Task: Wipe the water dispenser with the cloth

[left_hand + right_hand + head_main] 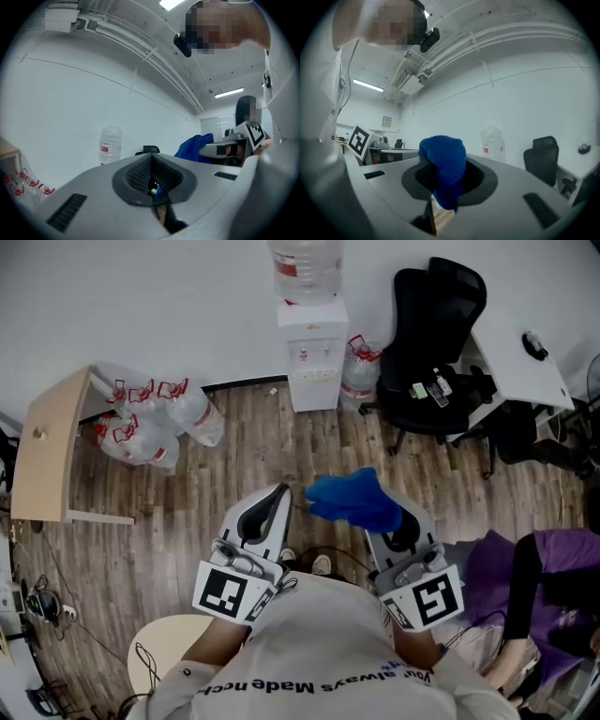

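One blue cloth (354, 501) in right gripper's (443, 190) jaws; dispenser bottle's (307, 273) red label (286, 267) unreadable.

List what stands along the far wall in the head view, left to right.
Left to right: wooden table → pile of empty water jugs → water dispenser → single jug → black office chair → white desk.

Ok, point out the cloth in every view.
Head view: cloth at centre, clamped at the tip of the right gripper.
Left gripper view: cloth right of centre, beyond this gripper's own jaws.
Right gripper view: cloth dead centre, gripped between the jaws.
Shared landmark: the clear bottle with a red label.
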A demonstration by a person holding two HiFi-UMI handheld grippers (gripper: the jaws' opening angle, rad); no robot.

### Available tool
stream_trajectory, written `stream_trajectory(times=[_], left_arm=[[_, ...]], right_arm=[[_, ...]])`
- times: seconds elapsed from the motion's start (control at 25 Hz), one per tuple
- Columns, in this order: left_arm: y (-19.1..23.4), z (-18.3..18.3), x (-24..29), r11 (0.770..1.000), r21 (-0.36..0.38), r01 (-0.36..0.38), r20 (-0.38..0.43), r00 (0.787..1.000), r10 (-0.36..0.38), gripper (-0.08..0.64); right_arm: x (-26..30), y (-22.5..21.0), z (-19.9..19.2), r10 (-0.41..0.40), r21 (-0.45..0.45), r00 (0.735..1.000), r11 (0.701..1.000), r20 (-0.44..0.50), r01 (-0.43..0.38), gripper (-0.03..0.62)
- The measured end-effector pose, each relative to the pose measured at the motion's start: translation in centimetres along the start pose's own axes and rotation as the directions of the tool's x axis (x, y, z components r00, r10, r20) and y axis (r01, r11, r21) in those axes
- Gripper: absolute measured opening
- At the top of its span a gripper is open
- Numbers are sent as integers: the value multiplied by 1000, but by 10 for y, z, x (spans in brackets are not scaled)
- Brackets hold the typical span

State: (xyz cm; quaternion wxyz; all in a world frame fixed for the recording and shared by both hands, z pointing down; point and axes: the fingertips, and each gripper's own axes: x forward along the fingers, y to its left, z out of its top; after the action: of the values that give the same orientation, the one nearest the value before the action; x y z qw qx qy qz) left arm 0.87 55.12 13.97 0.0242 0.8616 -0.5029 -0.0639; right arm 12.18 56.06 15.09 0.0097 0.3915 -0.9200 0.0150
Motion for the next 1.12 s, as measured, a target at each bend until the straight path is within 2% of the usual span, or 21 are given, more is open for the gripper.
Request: stream_trajectory(times=[0.2, 0.52, 1.12], left_arm=[[1, -3, 6, 1000, -8, -6, -3, 1000, 6, 18], [28, -8, 31, 1000, -17, -18, -2, 1000, 18, 18], [127, 3, 107, 1000, -25, -10, -3, 1000, 10, 18]], right_arm=[[4, -7, -6, 4, 12, 1000, 1000, -7, -4, 86], [36, -25, -9, 12, 11, 1000, 1000, -18, -12, 86], [154, -64, 5, 19, 2, 1000, 1000, -25, -19, 86]])
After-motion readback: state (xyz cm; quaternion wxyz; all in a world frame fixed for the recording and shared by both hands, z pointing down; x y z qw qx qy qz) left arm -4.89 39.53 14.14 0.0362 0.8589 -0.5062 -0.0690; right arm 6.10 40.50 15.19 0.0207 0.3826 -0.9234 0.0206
